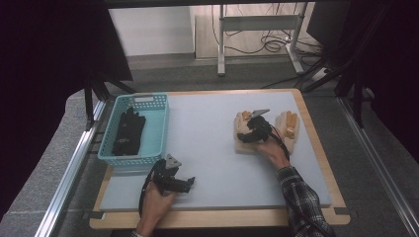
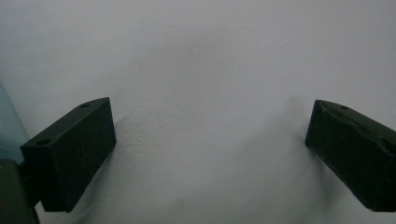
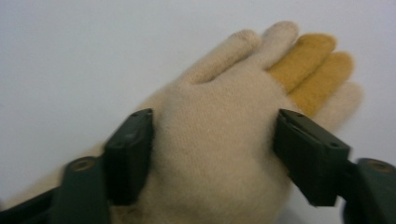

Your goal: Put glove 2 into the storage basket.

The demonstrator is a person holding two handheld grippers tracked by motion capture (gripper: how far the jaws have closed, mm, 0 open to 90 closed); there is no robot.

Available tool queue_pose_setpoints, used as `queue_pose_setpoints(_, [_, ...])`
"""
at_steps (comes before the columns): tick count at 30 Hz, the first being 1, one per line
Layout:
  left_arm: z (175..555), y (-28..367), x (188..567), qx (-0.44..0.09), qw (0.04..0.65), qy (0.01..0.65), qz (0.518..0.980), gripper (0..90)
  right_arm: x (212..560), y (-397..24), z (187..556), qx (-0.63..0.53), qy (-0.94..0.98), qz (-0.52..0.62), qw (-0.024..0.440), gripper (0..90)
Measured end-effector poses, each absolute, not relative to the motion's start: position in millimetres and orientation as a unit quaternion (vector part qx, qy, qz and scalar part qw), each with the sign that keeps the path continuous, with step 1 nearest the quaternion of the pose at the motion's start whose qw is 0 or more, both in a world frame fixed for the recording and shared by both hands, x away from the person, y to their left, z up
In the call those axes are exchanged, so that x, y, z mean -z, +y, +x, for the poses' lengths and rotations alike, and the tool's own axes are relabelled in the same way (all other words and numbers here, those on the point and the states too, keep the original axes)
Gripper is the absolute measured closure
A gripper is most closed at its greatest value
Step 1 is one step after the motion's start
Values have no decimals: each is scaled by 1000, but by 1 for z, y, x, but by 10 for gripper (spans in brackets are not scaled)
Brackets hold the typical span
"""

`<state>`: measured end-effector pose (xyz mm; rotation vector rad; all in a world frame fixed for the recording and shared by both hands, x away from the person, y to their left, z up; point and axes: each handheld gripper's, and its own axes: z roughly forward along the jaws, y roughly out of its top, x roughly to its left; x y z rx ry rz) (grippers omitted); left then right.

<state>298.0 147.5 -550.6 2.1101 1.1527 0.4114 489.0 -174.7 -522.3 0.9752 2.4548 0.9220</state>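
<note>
Right gripper view: the right gripper (image 3: 212, 154) has one black jaw on each side of a cream knit glove (image 3: 219, 135), the pads at its edges across the palm; whether they press cannot be told. Two of the glove's fingertips are mustard yellow. This glove lies flat on the pale grey table mat (image 1: 207, 148), right of centre. A second cream glove (image 1: 288, 129) lies just beside it, nearer the right edge. In the left gripper view, the left gripper (image 2: 210, 154) stands with jaws wide apart over bare mat. High view: it rests near the front edge, beside a light blue basket (image 1: 160, 129) holding black gloves (image 1: 128, 132).
</note>
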Motion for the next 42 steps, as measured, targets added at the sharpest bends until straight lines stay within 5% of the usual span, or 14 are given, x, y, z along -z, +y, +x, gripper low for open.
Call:
queue_pose_setpoints(6, [298,147,551,-158,344,444,812,20,518,-175,483,-318,861,359,169,548])
queue_pose_setpoints(16, [298,147,551,-158,344,444,812,20,497,-177,464,-355,848,355,174,611])
queue_pose_setpoints(24, [298,148,551,-159,343,443,813,21,457,-167,405,-401,846,313,157,608])
queue_pose_setpoints(33, [298,147,551,-160,345,444,811,20,494,-149,358,-385,861,301,138,590])
queue_pose_setpoints(37, [298,148,551,-159,343,444,812,21,514,-145,350,-383,863,309,115,453])
queue_pose_setpoints(42, [298,148,551,-159,343,444,812,21,494,-158,350,-408,849,314,123,398])
